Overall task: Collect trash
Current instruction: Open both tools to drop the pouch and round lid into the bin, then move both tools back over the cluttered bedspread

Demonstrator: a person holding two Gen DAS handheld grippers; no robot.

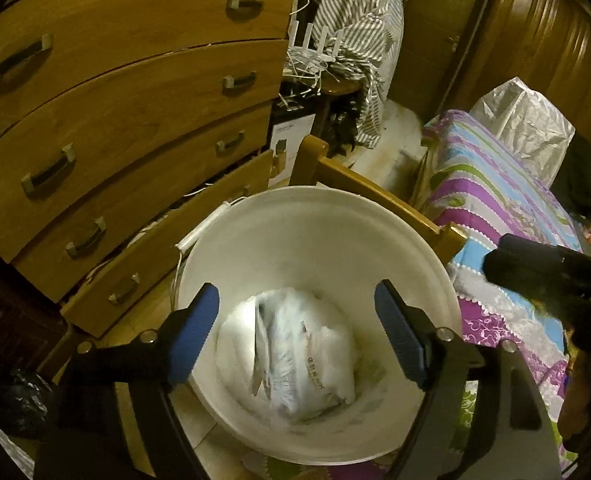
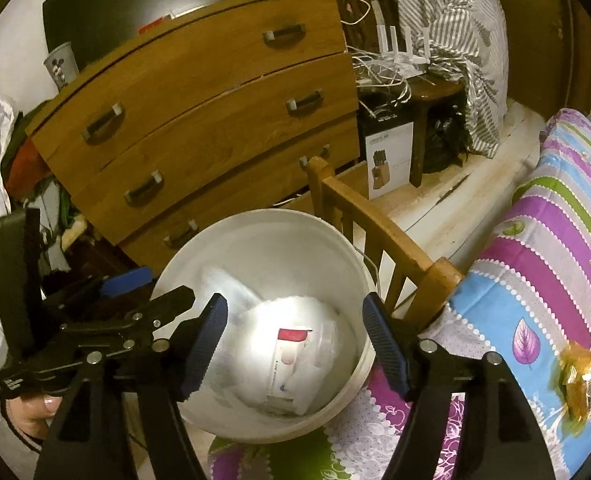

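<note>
A white bucket (image 1: 295,232) stands on the floor between a wooden dresser and a bed. Crumpled white plastic and paper trash (image 1: 303,356) lies at its bottom. My left gripper (image 1: 297,334) hangs open over the bucket's mouth, its blue pads (image 1: 195,336) wide apart and nothing between them. In the right wrist view my right gripper (image 2: 297,340) is also open over the bucket (image 2: 271,240), above the trash (image 2: 291,360), which includes a red-and-white packet. The left gripper (image 2: 155,290) shows at the bucket's left rim, held by a hand.
The dresser (image 2: 199,112) has a lower drawer pulled out behind the bucket. A wooden bed rail (image 2: 379,236) touches the bucket's right side. On the patterned bedspread (image 2: 543,248) lies an orange wrapper (image 2: 579,384). A silver bag (image 1: 523,120) sits further along the bed.
</note>
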